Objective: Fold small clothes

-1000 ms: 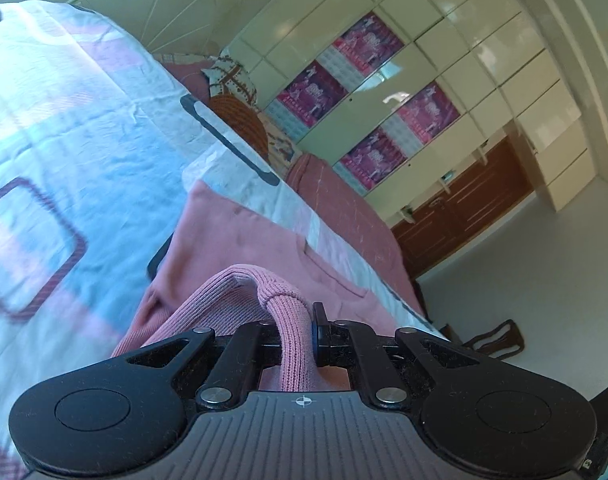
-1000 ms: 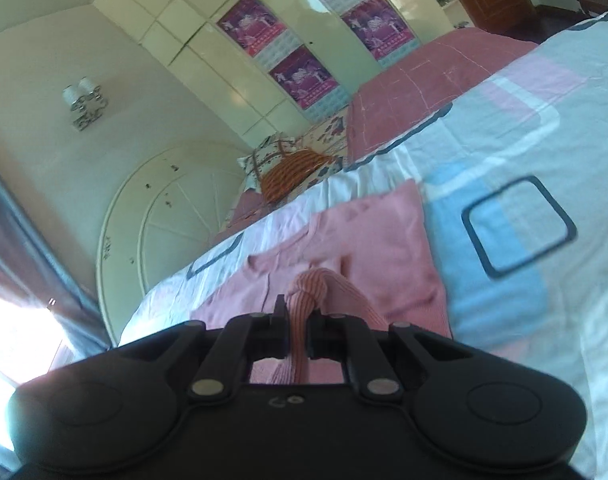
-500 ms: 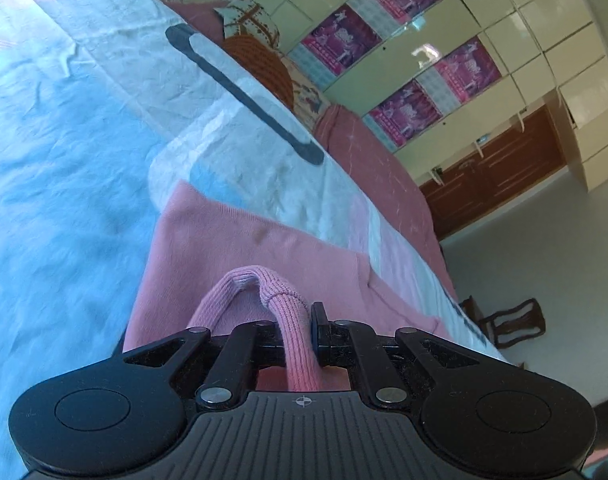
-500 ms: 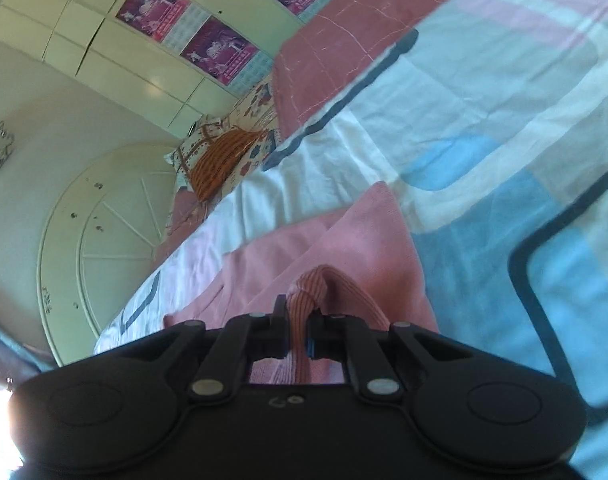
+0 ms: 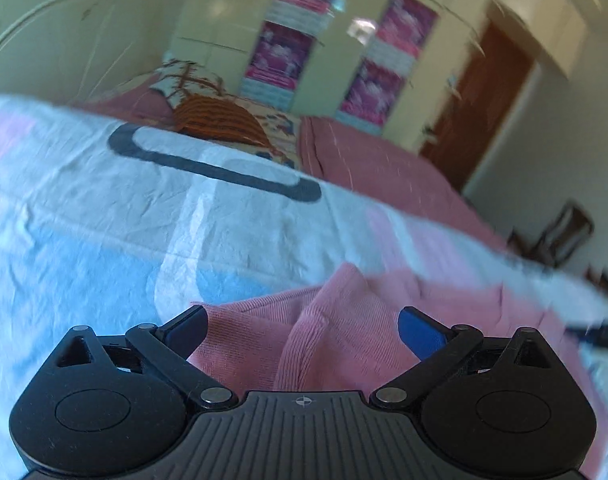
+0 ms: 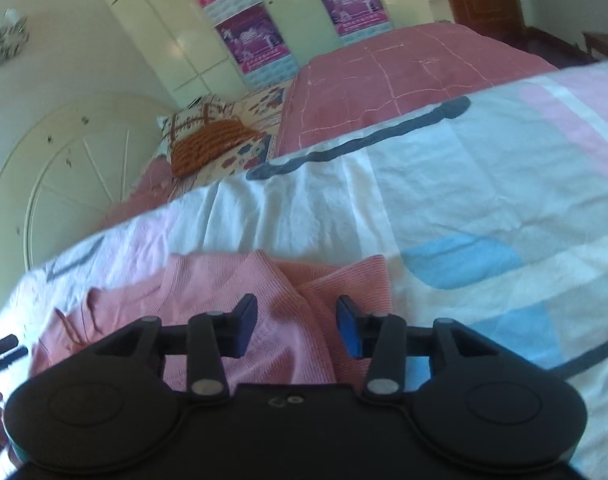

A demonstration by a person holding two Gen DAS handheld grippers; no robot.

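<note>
A small pink knit sweater (image 5: 343, 320) lies on the patterned bed sheet (image 5: 104, 240), with a folded-over layer lying on its body. My left gripper (image 5: 302, 328) is open just above it, jaws wide apart, holding nothing. In the right wrist view the same pink sweater (image 6: 232, 292) lies rumpled on the sheet (image 6: 463, 184). My right gripper (image 6: 297, 328) is open over the sweater's right part, empty. The other gripper's black tip (image 6: 4, 350) shows at the left edge.
An orange striped cushion (image 5: 220, 120) and a pink quilt (image 5: 383, 168) lie at the far side of the bed. A white headboard (image 6: 64, 172), cupboards with posters (image 5: 288, 40) and a brown door (image 5: 491, 100) stand behind. A dark chair (image 5: 559, 236) stands beyond the bed.
Both grippers were shut on ribbed edges of the sweater and carried them forward. Now both have opened and let go, and the fabric lies folded over on the sweater's body.
</note>
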